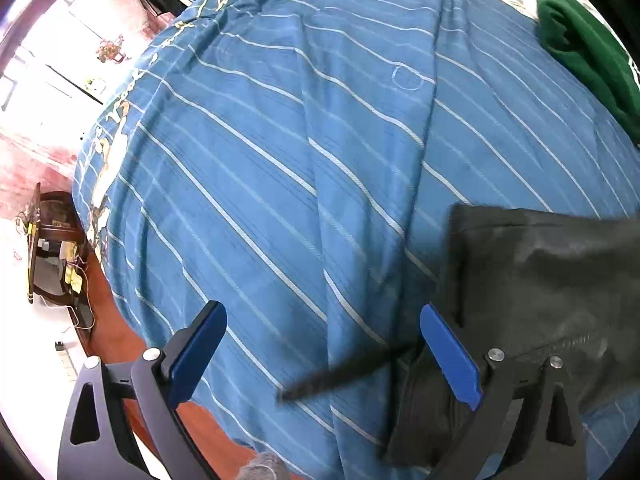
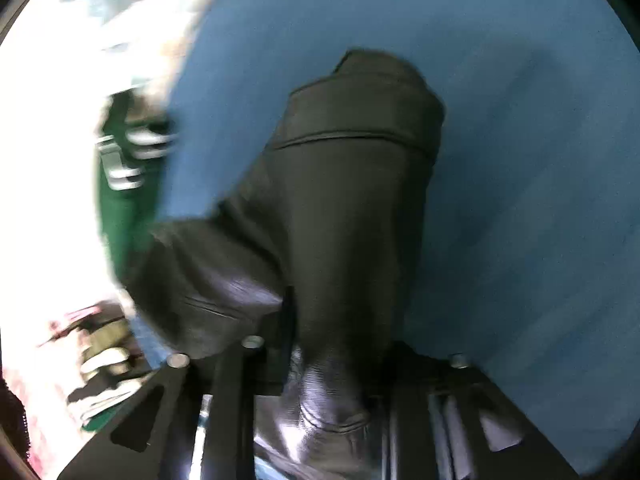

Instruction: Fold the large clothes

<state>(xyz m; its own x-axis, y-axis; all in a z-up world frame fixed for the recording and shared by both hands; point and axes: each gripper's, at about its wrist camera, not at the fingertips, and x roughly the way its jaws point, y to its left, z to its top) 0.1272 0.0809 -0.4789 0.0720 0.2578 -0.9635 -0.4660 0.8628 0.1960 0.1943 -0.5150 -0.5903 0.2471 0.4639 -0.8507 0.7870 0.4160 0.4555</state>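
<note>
Counting one black garment [image 2: 344, 208], two tools

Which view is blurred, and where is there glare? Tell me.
Right wrist view: heavy motion blur smears the black garment and blue sheet; the left side is blown out white. Left wrist view: mostly sharp, the sheet's stripes crisp, fisheye-bowed; the room at left is overexposed.

Right hand-held gripper [image 2: 320, 360] fingertips under blurred black garment [image 2: 340, 200]
</note>
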